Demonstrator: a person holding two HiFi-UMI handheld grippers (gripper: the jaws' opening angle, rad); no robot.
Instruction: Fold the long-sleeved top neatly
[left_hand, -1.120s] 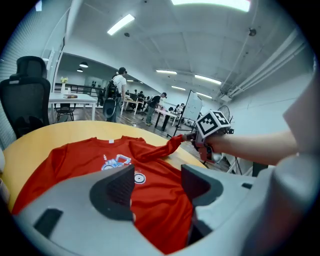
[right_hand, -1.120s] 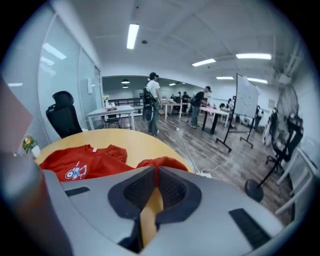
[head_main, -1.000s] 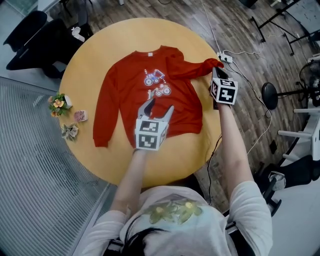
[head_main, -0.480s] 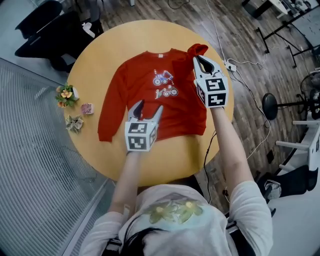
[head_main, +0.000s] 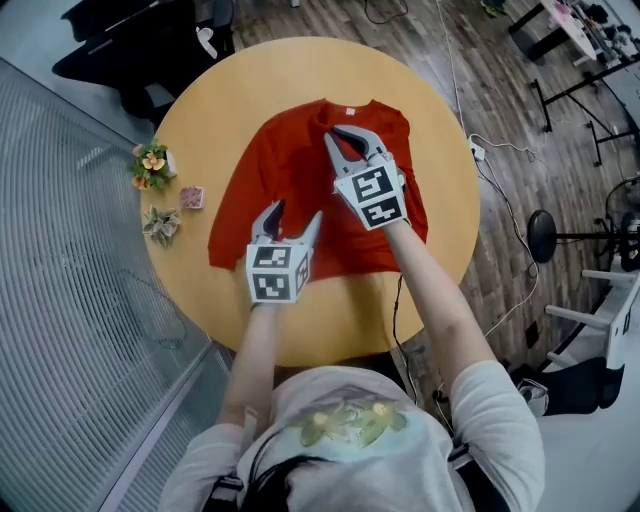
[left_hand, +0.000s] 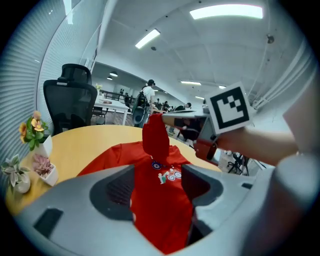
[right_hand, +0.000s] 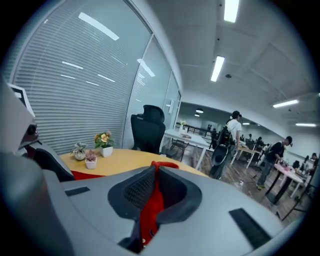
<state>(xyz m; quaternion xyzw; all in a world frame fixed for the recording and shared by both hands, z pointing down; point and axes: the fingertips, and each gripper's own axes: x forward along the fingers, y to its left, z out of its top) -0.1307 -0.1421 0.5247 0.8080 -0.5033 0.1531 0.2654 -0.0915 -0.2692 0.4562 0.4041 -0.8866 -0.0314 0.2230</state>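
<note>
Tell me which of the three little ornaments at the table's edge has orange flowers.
The white pot, farthest from the person; the pink ornament sits in the middle, the pale ornament nearest.

The right gripper (right_hand: 156, 175) has its grey fingers (right_hand: 191, 199) squeezed shut on a strip of the red cloth top (right_hand: 149, 215). Past them is a round yellow wooden desk (right_hand: 120, 162). Small pots of flowers (right_hand: 103, 144) sit on the desk. A black office chair (right_hand: 148, 127) stands behind the desk.

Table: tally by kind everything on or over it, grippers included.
top: 1
potted plants: 3
grippers (left gripper, right gripper): 2
Total: 6
</note>
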